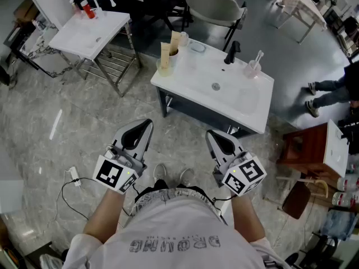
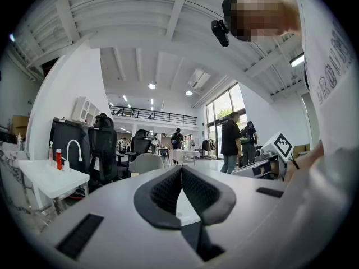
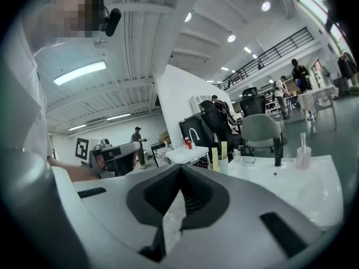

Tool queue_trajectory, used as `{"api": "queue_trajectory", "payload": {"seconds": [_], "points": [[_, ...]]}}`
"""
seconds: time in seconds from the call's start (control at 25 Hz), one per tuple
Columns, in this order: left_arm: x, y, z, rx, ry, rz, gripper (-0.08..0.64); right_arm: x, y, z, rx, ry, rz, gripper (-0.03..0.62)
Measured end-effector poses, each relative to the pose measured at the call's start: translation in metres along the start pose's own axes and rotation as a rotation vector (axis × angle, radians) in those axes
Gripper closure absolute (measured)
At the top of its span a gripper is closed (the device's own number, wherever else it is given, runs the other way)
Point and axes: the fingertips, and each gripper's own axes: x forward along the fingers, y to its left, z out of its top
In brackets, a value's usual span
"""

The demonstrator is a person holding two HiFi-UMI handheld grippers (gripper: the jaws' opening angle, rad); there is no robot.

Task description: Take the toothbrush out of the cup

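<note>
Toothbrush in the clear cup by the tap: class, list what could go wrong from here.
The left gripper and right gripper are both shut; reaching so could knock the cup. The cup stands near the sink's rim, so a slanted pull on the toothbrush might tip it off. The tap stands close beside it and could be bumped.

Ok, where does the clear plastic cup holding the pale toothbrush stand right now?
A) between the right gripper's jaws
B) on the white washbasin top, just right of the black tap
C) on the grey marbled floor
B: the clear cup with the toothbrush stands on the white washbasin top, just right of the black tap.
</note>
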Motion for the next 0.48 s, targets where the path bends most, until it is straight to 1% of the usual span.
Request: {"api": "queue_trajectory", "payload": {"seconds": [0.24,0.48], "points": [[0.002,0.000,0.001,0.003,0.003,-0.012,0.540,0.002,0.000,0.004,0.004,-0.006,-0.005,0.586],[0.003,0.004,-0.002,0.005,0.011,-0.012,0.540,0.004,-0.009,0.005,0.020,-0.017,-0.052,0.586]]}}
